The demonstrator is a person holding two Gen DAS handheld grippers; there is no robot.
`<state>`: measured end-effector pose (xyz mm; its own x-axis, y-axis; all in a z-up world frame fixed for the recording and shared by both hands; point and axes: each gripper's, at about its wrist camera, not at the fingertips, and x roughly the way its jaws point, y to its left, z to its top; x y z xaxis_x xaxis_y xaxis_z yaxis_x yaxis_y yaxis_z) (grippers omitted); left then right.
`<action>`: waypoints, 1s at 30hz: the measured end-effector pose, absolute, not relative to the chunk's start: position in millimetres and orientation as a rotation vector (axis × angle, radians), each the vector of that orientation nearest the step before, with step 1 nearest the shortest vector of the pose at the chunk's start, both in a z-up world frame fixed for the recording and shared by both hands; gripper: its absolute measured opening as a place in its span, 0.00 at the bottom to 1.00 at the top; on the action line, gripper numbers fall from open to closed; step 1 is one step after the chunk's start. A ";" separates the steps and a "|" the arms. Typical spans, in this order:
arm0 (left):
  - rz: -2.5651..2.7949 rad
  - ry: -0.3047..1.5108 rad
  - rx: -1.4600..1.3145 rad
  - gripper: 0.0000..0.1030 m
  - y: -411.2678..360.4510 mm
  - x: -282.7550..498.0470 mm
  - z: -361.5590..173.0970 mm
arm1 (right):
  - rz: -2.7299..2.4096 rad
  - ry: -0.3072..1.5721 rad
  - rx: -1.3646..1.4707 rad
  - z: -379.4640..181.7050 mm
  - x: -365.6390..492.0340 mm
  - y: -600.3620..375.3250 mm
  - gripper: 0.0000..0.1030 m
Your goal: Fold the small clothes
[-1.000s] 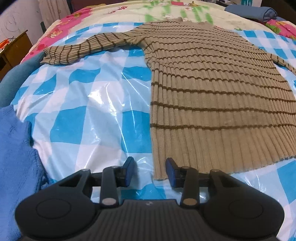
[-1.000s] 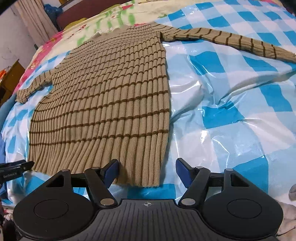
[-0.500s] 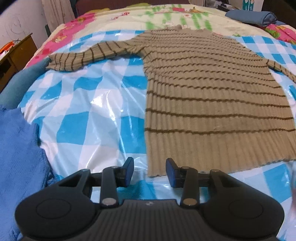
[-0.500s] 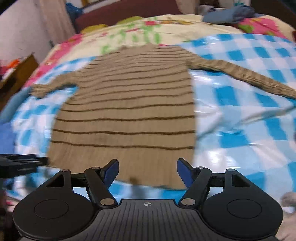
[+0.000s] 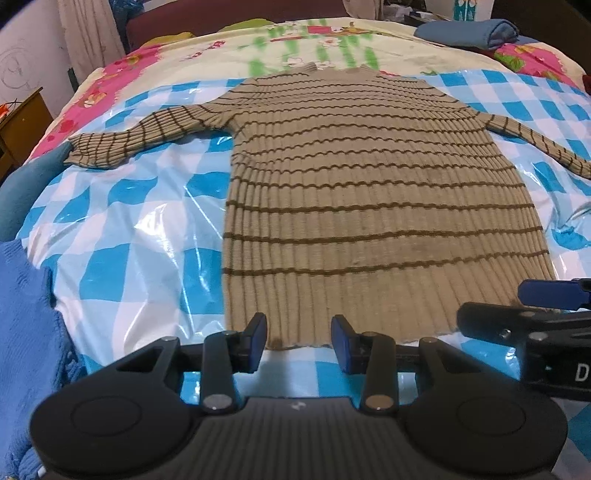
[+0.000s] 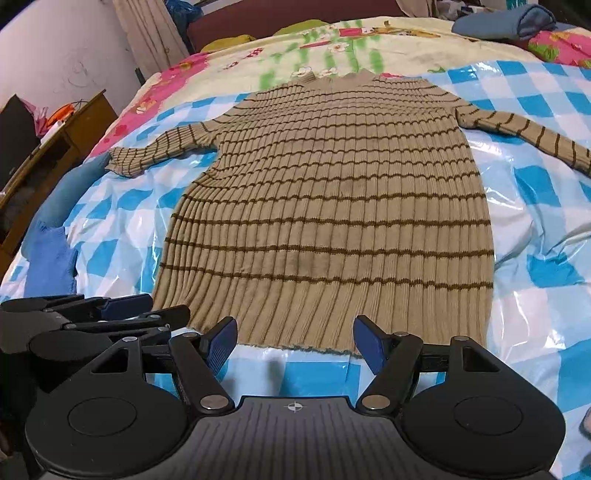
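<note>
A tan ribbed sweater with thin brown stripes (image 5: 369, 206) lies flat and spread out on a blue-and-white checked plastic sheet (image 5: 129, 229), both sleeves stretched sideways, hem nearest me. It also shows in the right wrist view (image 6: 332, 206). My left gripper (image 5: 298, 341) is open and empty just short of the hem's left part. My right gripper (image 6: 295, 341) is open and empty just short of the hem's middle. Each gripper shows in the other's view: the right gripper (image 5: 535, 306), the left gripper (image 6: 110, 310).
A blue knit garment (image 5: 26, 332) lies at the near left edge of the bed. A folded dark blue cloth (image 5: 469, 31) sits at the far right. A floral bedspread (image 5: 295, 44) covers the far side. A wooden cabinet (image 6: 55, 147) stands left of the bed.
Both grippers have drawn back and risen from the hem corners toward the hem's middle. The whole sweater now shows in both views. Both stay open.
</note>
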<state>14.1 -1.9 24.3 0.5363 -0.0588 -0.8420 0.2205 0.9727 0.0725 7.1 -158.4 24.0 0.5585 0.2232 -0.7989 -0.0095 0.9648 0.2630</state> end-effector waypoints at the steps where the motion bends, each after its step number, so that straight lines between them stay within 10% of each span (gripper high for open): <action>1: -0.169 0.993 0.182 0.43 -3.4 13.5 23.6 | 0.139 0.974 0.251 23.2 6.9 -159.2 0.71; 30: -0.144 0.965 0.284 0.47 -36.1 0.1 38.8 | 0.125 0.974 0.305 24.6 -10.2 -180.8 0.73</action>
<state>0.1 -36.1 38.8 0.5636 0.0055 -0.8260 0.2462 0.9534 0.1743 -10.2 -180.8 24.6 0.5586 0.2402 -0.7939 0.0319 0.9502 0.3099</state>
